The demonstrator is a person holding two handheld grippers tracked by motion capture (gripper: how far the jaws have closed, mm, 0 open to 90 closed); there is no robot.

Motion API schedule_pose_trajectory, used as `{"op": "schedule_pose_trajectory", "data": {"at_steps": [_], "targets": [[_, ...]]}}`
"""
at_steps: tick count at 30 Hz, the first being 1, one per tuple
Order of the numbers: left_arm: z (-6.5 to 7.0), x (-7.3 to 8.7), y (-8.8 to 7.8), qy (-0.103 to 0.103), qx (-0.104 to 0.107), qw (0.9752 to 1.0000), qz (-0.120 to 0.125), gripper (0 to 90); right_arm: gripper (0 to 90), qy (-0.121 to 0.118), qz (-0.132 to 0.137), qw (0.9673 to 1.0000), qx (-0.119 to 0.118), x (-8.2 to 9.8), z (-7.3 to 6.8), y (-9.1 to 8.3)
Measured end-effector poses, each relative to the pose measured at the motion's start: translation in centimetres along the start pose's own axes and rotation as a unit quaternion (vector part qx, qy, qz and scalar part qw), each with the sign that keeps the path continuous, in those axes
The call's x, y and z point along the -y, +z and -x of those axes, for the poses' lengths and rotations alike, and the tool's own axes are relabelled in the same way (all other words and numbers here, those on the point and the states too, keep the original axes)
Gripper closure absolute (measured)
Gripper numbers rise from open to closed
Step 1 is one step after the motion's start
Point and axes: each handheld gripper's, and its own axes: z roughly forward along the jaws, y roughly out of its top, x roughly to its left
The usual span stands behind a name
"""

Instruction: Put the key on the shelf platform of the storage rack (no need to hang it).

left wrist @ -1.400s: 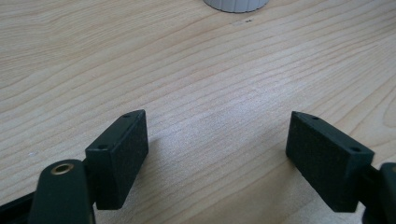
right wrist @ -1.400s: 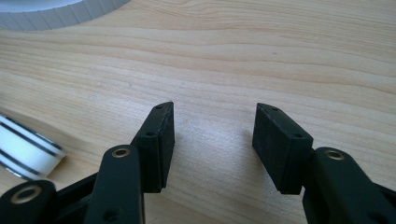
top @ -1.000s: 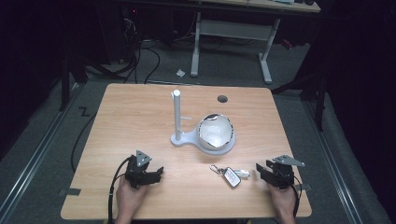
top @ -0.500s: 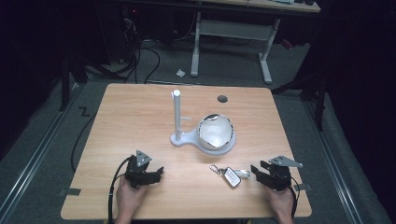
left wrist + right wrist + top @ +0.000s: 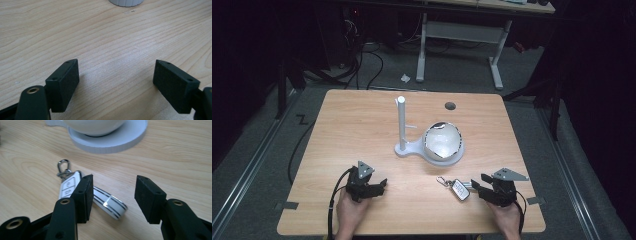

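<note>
Pale wood-grain desk (image 5: 362, 125), rectangular, with a small dark round hole (image 5: 450, 105) near its far edge. Near the middle, a white plastic stand (image 5: 404, 147) with an upright post and a short side peg, its flat round base carrying a white bowl with a dark chipped-looking rim (image 5: 442, 141). Toward the near right, flat on the wood, a white car key fob with grey buttons (image 5: 68, 185), a silver metal clasp (image 5: 63, 168) at its far end and a white band with thin dark stripes (image 5: 110, 203) trailing from its near end. Well apart from the stand's base, closer to the near edge.

Right hand-held gripper (image 5: 477, 186), black with a grey three-cornered plate on top, held low over the desk at the near right, jaws spread apart and empty. Seen in the right gripper view (image 5: 113, 197): the striped band running behind one jaw into the gap between the two, the fob just beyond that jaw's tip; touching or not, cannot tell.

Left hand-held gripper (image 5: 379, 186), same build, held at the near left with a black cable (image 5: 334, 200) looping back from it. Jaws wide apart in the left gripper view (image 5: 116, 80), bare wood between them, edge of the white base (image 5: 126, 2) at the top.
</note>
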Motion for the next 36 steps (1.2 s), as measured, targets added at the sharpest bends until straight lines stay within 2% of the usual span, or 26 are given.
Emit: {"op": "schedule_pose_trajectory", "data": {"at_steps": [19, 25, 36], "targets": [[0.0, 0.0, 0.0, 0.000, 0.000, 1.0000, 0.000, 21.4, 48.4, -0.040, -0.022, 0.9977, -0.050, -1.1, -3.1, 2.3], [0.0, 0.0, 0.0, 0.000, 0.000, 1.0000, 0.000, 21.4, 47.6, -0.049, -0.034, 0.9967, -0.056, -1.3, -3.5, 3.3], [0.0, 0.0, 0.0, 0.001, 0.000, 1.0000, -0.001, 21.4, 46.6, -0.051, -0.058, 0.9952, -0.061, -1.3, -3.7, 4.6]]}}
